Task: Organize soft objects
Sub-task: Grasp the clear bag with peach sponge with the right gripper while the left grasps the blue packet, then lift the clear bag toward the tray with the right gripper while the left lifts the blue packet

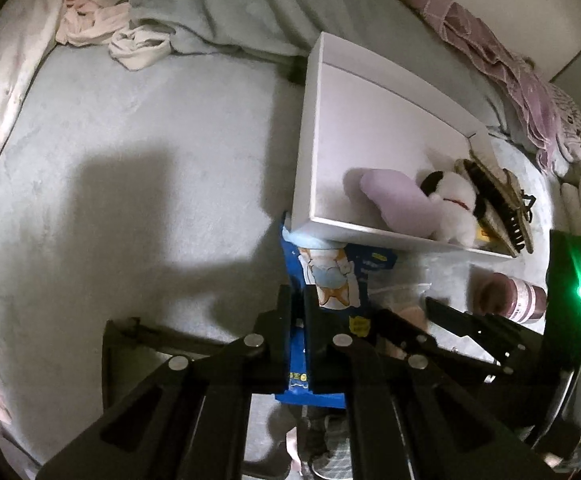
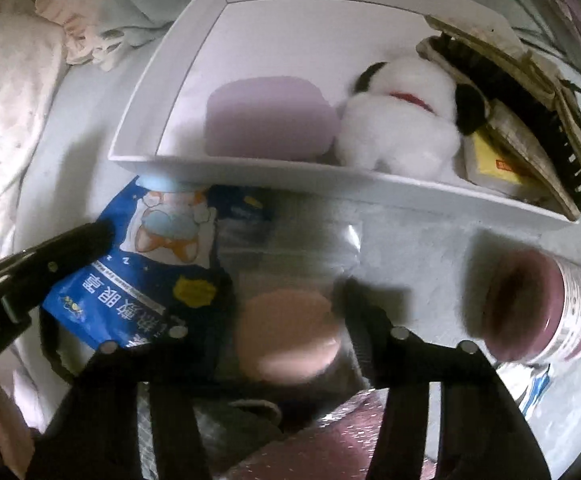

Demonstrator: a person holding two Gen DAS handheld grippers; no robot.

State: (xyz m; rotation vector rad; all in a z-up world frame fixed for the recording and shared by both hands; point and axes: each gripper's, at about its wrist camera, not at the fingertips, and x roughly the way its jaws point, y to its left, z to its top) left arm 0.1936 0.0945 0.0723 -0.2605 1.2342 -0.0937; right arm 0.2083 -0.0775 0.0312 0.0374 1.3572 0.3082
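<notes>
Left hand-held gripper (image 1: 297, 312) is clamped on the blue packet (image 1: 330, 280), lying on the bed (image 1: 130, 200) just before the white box (image 1: 314, 152). Right hand-held gripper (image 2: 286, 320) straddles a pink pad (image 2: 286, 336); contact unclear, probably bagged.

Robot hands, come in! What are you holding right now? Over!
Left gripper shut on blue cartoon-dog packet. Right gripper around round pink puff in clear bag, grip unclear. White box edge rests on packet's far end.
</notes>
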